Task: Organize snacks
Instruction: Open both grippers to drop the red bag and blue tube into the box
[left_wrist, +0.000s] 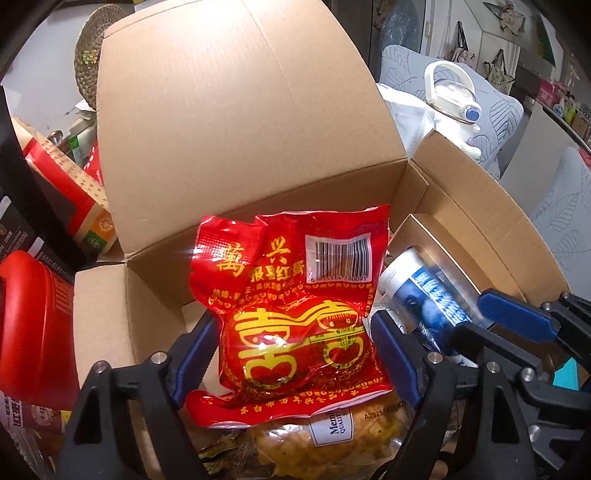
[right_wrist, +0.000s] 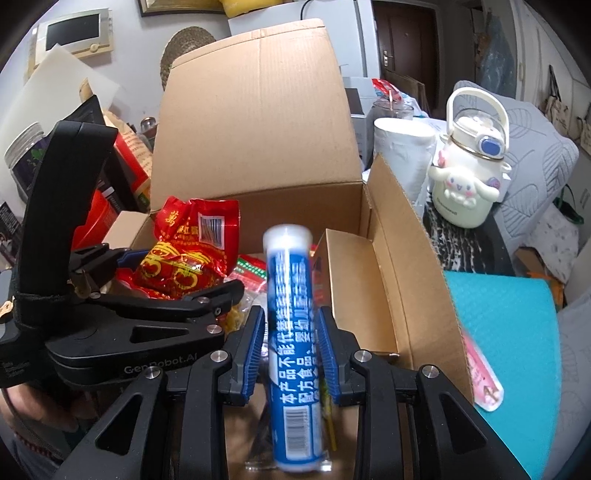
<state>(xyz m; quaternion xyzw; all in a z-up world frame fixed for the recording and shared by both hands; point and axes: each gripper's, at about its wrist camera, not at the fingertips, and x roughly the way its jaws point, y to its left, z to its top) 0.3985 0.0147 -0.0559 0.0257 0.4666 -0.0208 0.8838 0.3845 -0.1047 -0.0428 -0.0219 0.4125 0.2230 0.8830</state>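
Left gripper (left_wrist: 295, 343) spread wide around shiny red gold-printed packet (left_wrist: 291, 295), pads clear, over open cardboard box (left_wrist: 236, 122) | right gripper (right_wrist: 290, 343) clamped on upright blue-labelled tube (right_wrist: 291, 332) above box

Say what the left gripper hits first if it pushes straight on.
Likely the red packet, already between the left gripper's open jaws; past it, the box back wall. Depth unclear.

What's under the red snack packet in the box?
Under the red snack packet, inside the cardboard box, lies a clear bag of yellow snacks with a white label. Only its near end shows; the packet covers the rest, and the box floor beneath is hidden.
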